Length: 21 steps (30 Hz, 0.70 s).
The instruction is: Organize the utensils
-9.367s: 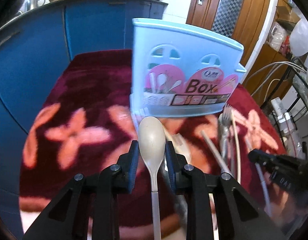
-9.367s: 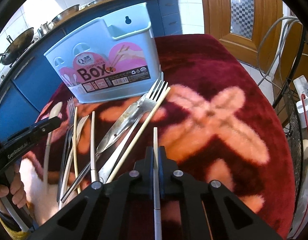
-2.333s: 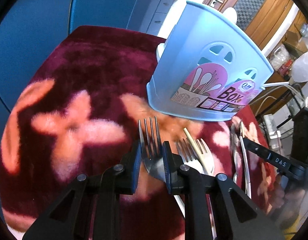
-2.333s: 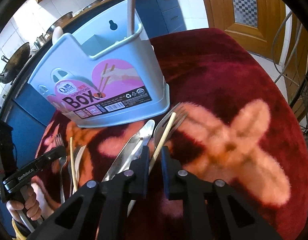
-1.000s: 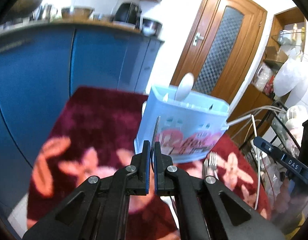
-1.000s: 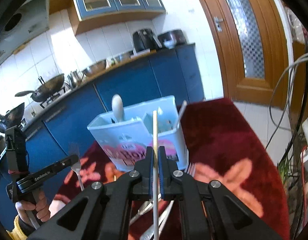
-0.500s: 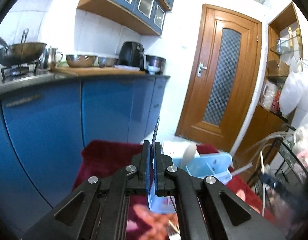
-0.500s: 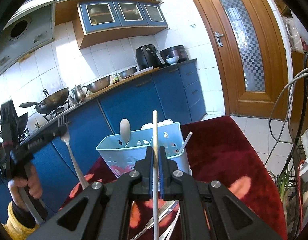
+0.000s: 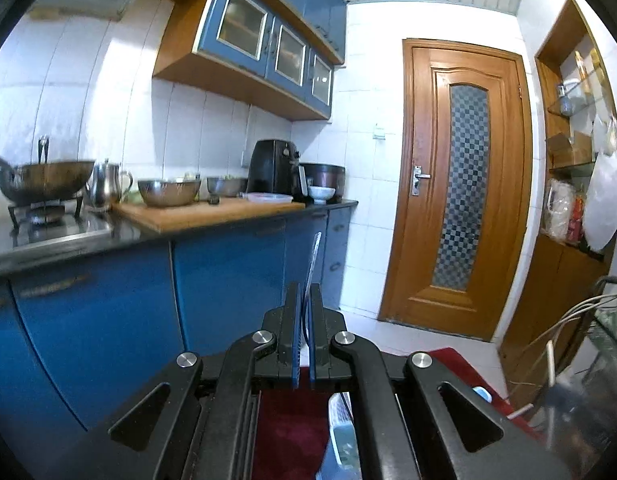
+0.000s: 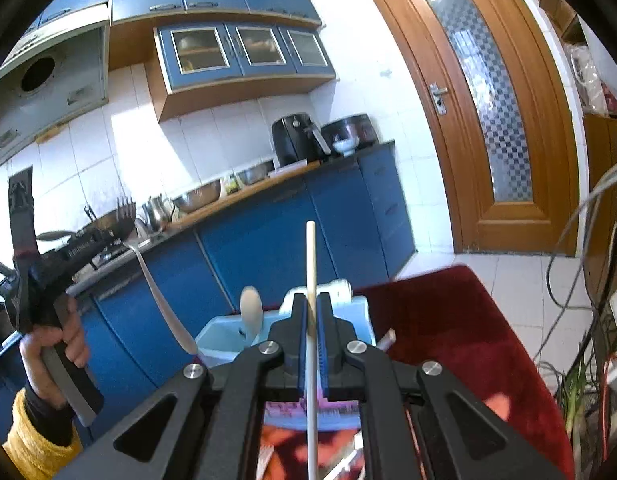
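Observation:
My left gripper (image 9: 303, 300) is shut on a steel fork (image 9: 313, 258), seen edge-on and pointing up. In the right wrist view the same left gripper (image 10: 108, 234) holds the fork (image 10: 156, 296) high, tines up, its handle end just above the left rim of the light blue utensil box (image 10: 224, 340). My right gripper (image 10: 313, 312) is shut on a pale chopstick (image 10: 311, 276) held upright over the box. A beige spoon (image 10: 251, 312) and another chopstick (image 10: 385, 339) stand in the box.
The box stands on a dark red flowered cloth (image 10: 448, 320) with more cutlery below my right gripper. Blue kitchen cabinets (image 9: 228, 272) and a counter with pots lie behind. A wooden door (image 9: 456, 192) is to the right, cables (image 10: 588, 240) at far right.
Both grippers have tilted further up, so the box has dropped low in both views. The left gripper with the fork has moved closer to the box.

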Each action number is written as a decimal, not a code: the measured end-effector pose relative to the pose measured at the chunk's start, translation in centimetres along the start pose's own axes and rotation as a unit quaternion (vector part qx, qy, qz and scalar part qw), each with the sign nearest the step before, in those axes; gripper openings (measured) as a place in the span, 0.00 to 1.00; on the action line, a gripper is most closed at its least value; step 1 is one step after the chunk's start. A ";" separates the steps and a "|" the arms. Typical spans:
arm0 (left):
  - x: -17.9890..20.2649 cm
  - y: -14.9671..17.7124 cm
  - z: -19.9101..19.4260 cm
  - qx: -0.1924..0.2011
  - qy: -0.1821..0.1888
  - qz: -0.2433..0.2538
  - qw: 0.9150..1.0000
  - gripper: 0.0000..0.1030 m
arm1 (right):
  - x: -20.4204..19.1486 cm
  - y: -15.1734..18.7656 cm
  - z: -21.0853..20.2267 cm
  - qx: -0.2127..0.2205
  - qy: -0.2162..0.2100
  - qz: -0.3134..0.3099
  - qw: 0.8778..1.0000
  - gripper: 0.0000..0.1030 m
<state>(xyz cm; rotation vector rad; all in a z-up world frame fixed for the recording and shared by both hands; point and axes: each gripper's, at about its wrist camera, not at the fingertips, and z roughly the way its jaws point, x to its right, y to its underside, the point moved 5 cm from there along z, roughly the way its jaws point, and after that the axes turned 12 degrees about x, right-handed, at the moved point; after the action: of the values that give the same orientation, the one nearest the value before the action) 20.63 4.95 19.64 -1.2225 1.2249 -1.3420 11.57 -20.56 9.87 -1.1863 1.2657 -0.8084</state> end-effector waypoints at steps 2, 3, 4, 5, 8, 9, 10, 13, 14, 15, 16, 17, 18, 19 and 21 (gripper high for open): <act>0.2 0.1 0.9 0.003 -0.004 0.012 1.000 0.00 | -0.4 -0.8 0.5 0.017 0.005 -0.011 1.000 0.06; 0.4 0.2 1.2 0.003 -0.004 0.015 1.000 0.00 | -0.5 -1.3 0.9 0.029 0.008 -0.017 0.999 0.06; 0.5 0.4 1.7 0.001 -0.003 0.017 1.000 0.00 | -0.6 -1.6 1.1 0.036 0.009 -0.018 0.999 0.06; 0.6 0.6 1.9 -0.001 -0.002 0.018 1.000 0.00 | -0.6 -2.1 1.6 0.048 0.012 -0.019 0.999 0.06; 1.0 1.3 2.6 -0.001 -0.003 0.029 1.000 0.00 | -0.4 -3.2 3.0 0.077 0.022 -0.012 0.997 0.06; 1.1 1.6 2.8 -0.001 -0.004 0.032 0.999 0.00 | -0.4 -3.4 3.3 0.083 0.024 -0.011 0.996 0.06; 1.3 1.9 2.8 -0.001 -0.003 0.034 0.999 0.00 | -0.3 -3.6 3.8 0.091 0.028 -0.009 0.995 0.06; 1.7 3.1 3.3 -0.007 0.003 0.036 0.999 0.00 | 0.2 -3.7 5.6 0.107 0.043 -0.005 0.993 0.06; 1.8 3.4 3.4 -0.009 0.005 0.035 0.999 0.00 | 0.3 -3.6 6.1 0.109 0.048 -0.008 0.993 0.06; 1.8 3.9 3.6 -0.012 0.006 0.033 0.999 0.00 | 0.3 -3.5 6.6 0.110 0.053 -0.010 0.992 0.06; 1.8 4.2 3.8 -0.013 0.006 0.030 0.999 0.00 | 0.4 -3.1 7.1 0.112 0.058 -0.012 0.992 0.06; 1.8 4.5 4.0 -0.014 0.006 0.029 0.999 0.00 | 0.6 -2.8 7.6 0.114 0.063 -0.012 0.991 0.06; 1.8 4.9 4.1 -0.013 0.006 0.031 0.999 0.00 | 0.6 -2.4 8.1 0.114 0.065 -0.014 0.991 0.06; 1.8 5.1 4.1 -0.013 0.006 0.032 0.999 0.00 | 0.6 -2.0 8.5 0.115 0.069 -0.020 0.991 0.06; 2.1 5.9 4.2 -0.012 0.012 0.040 0.999 0.00 | 0.3 -1.4 9.0 0.114 0.074 -0.035 0.990 0.06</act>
<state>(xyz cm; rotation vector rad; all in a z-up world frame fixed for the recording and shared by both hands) 24.71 2.03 14.02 -1.1652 1.2962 -1.2906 20.62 -19.33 10.25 -1.0059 1.2193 -1.0801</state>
